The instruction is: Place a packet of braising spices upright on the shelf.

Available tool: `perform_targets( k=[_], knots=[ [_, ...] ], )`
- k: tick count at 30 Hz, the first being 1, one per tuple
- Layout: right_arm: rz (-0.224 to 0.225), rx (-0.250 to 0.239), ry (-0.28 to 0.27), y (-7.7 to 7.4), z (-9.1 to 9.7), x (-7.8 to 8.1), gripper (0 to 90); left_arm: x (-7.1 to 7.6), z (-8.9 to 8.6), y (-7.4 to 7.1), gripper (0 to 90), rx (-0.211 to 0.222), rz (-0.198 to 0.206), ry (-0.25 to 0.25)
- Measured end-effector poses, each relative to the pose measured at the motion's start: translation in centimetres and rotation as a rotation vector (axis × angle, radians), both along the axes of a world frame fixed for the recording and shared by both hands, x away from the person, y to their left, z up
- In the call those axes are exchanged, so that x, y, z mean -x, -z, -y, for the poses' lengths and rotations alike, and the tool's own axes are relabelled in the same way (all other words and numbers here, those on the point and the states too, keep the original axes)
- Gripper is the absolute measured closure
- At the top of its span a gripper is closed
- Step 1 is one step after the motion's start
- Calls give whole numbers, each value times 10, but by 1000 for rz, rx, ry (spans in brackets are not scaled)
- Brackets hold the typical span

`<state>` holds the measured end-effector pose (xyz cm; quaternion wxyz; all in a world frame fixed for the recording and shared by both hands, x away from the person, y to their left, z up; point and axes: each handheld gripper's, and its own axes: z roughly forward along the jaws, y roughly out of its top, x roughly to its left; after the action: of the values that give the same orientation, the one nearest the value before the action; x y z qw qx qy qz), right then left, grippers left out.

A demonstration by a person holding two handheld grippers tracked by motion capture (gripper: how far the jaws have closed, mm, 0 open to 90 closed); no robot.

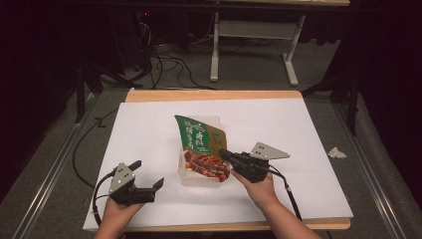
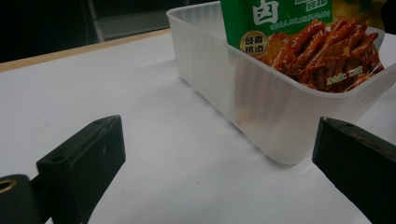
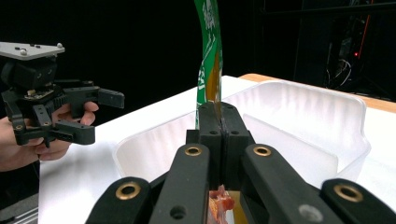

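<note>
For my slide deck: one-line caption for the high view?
Right gripper clamps a snack packet over a translucent tub; left gripper waits open.

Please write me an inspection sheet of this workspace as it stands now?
Surface: white sheet over a wooden table.
Job's things: green snack packet standing partly inside a translucent plastic tub.
Clutter: crumpled white scrap on the floor, right.
Grippers: right gripper shut on the packet; left gripper open, beside the tub.
Cables: black cable trails from the right gripper.
Surroundings: dark room, white table frame, floor wires.
</note>
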<state>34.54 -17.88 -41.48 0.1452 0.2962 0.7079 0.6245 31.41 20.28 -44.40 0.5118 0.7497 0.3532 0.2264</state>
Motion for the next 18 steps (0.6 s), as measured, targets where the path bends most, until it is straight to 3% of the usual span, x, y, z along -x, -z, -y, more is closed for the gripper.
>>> perform_targets(
  k=[3, 5, 12, 15, 17, 18],
  knots=[
    [10, 23, -1, -5, 0, 0, 872, 0, 2, 1, 59, 3, -8, 25],
    [3, 61, -4, -6, 4, 1, 778, 1, 5, 1, 82, 3, -9, 43],
    [-25, 96, -5, -1, 18, 7, 770, 2, 11, 0, 120, 23, -8, 80],
    [-38, 105, -6, 4, 23, 9, 778, 3, 14, -2, 171, 48, 6, 83],
    [-46, 146, -19, 10, 20, 9, 784, 4, 15, -4, 266, 79, 5, 81],
    [-46, 146, -19, 10, 20, 9, 784, 4, 16, -4, 266, 94, 1, 74]
  ],
)
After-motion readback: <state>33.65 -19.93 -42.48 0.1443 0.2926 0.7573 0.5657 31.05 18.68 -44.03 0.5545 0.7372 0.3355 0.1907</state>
